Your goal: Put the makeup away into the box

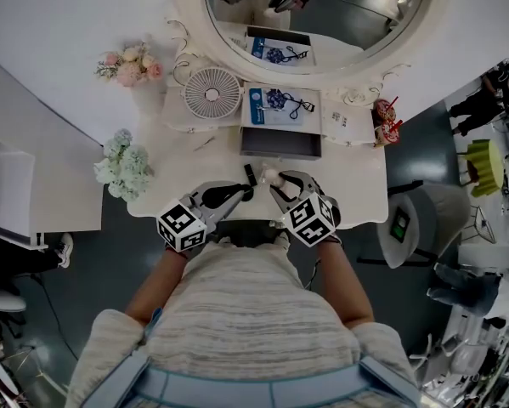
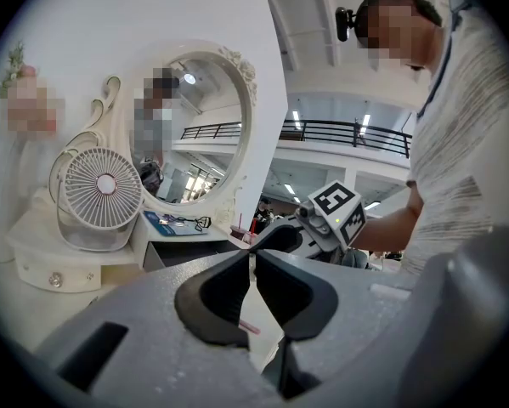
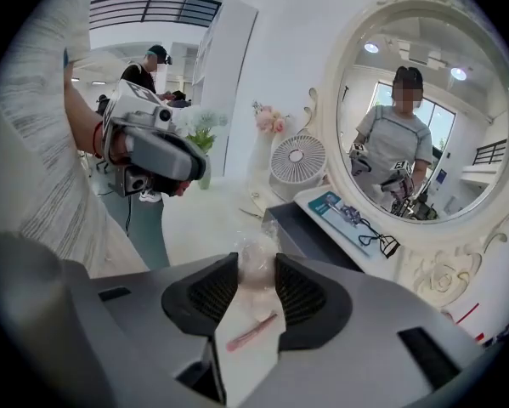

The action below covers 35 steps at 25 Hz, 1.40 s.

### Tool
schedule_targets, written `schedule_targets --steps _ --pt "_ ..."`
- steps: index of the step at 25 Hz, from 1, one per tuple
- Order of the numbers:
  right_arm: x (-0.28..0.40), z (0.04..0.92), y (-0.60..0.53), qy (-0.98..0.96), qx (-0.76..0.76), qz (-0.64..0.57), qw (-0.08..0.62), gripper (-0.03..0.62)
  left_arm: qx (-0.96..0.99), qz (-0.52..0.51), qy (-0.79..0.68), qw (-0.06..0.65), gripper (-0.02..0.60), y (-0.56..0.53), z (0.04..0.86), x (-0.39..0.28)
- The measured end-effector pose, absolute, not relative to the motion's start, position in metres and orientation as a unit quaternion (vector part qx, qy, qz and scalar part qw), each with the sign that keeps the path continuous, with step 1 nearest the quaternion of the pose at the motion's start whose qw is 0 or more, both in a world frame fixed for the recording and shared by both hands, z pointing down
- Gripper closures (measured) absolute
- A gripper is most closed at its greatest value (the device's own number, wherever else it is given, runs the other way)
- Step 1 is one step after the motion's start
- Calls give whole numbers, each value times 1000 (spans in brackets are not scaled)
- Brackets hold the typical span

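Against the wall, the white dressing table (image 1: 356, 164) is carrying a large oval mirror (image 1: 322, 24) along its back edge, and a person is standing at its front edge. The dark grey box (image 1: 281, 143) is sitting open at the table's middle, just in front of a carded eyelash curler (image 1: 281, 106), with a small white fan (image 1: 212, 93) toward the back left. The left gripper (image 2: 254, 266) is pointing level over the front edge, its jaws meeting at the tips with nothing between them. The right gripper (image 3: 256, 287) is tilting downward beside it, its jaws clamping a pale puff in clear wrap (image 3: 256, 266) just in front of the box's front wall. A thin pink stick (image 3: 252, 330) is lying on the tabletop beneath, near the front edge.
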State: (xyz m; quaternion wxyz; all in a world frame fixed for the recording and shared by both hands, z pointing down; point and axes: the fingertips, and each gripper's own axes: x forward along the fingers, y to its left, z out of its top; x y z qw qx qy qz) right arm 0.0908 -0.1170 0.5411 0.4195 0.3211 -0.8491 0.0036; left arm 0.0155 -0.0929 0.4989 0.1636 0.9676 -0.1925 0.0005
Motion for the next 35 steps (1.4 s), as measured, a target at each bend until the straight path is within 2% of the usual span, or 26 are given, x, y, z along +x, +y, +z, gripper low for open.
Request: schedule_targets --steps 20,35 --pt "87 516 -186 -854 240 -48 460 461 965 -7 -206 161 565 -94 494 7" --pt "75 539 -217 -844 212 -60 489 461 963 -7 -210 166 565 -96 495 3"
